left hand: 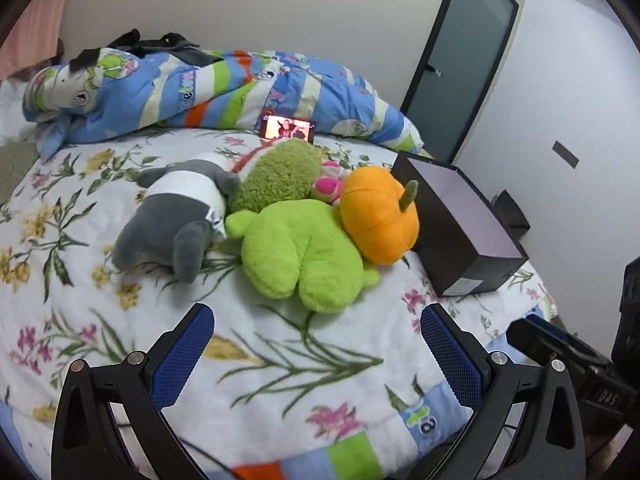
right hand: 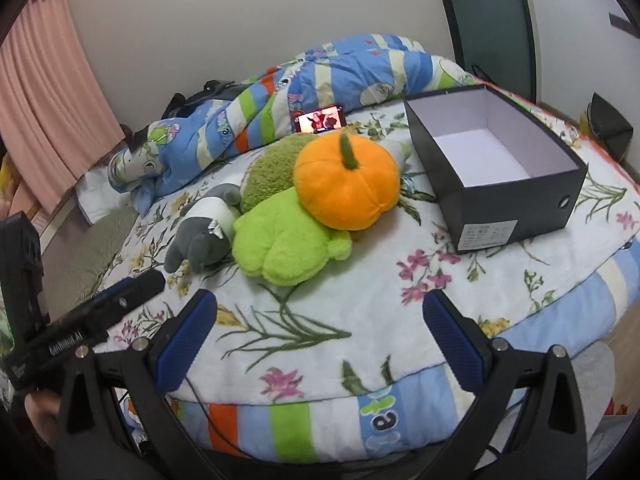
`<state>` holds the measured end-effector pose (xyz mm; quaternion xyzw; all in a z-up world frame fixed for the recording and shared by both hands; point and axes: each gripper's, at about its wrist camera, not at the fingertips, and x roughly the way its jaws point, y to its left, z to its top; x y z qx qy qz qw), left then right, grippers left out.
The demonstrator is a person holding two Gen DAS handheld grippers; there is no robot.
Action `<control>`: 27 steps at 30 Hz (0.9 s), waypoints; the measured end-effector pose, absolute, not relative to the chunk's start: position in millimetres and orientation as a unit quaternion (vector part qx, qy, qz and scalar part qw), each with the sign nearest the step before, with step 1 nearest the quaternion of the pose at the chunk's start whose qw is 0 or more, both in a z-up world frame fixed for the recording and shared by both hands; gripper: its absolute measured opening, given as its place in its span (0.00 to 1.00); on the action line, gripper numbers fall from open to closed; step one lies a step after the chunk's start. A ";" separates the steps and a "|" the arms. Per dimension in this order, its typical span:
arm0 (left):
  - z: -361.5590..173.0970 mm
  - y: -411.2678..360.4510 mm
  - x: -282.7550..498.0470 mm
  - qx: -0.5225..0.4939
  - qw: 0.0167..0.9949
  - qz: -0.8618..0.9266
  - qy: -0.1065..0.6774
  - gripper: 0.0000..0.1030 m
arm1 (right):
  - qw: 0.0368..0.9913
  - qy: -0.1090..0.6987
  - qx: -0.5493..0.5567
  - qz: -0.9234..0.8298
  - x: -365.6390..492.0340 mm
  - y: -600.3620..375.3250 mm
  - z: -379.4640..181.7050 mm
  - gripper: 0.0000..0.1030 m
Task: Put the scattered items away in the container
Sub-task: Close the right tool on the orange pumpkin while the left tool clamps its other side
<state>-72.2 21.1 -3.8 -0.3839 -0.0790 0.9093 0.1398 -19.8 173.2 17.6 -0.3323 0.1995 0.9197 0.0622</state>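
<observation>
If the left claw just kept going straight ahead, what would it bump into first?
Most likely the lime-green plush: it lies dead ahead of the open left gripper, with only bare blanket between. Depth is hard to judge.

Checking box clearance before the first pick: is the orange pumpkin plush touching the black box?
Apart. The right wrist view shows a strip of floral blanket between the orange pumpkin plush and the black box; the left wrist view makes them overlap.
</observation>
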 end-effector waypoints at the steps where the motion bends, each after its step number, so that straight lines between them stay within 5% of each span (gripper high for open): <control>1: -5.5 24.1 -78.1 -0.386 0.141 0.908 -0.077 1.00 | 0.060 0.204 -0.336 0.918 -22.7 176.9 14.3 0.90; 14: -23.8 40.3 -149.7 -0.430 0.184 0.869 -0.159 1.00 | 0.048 0.204 -0.374 0.903 -84.5 195.8 -27.6 0.86; 27: -36.3 65.8 -232.2 -0.477 0.197 0.846 -0.136 1.00 | 0.053 0.201 -0.372 0.905 -157.3 217.4 -61.0 0.86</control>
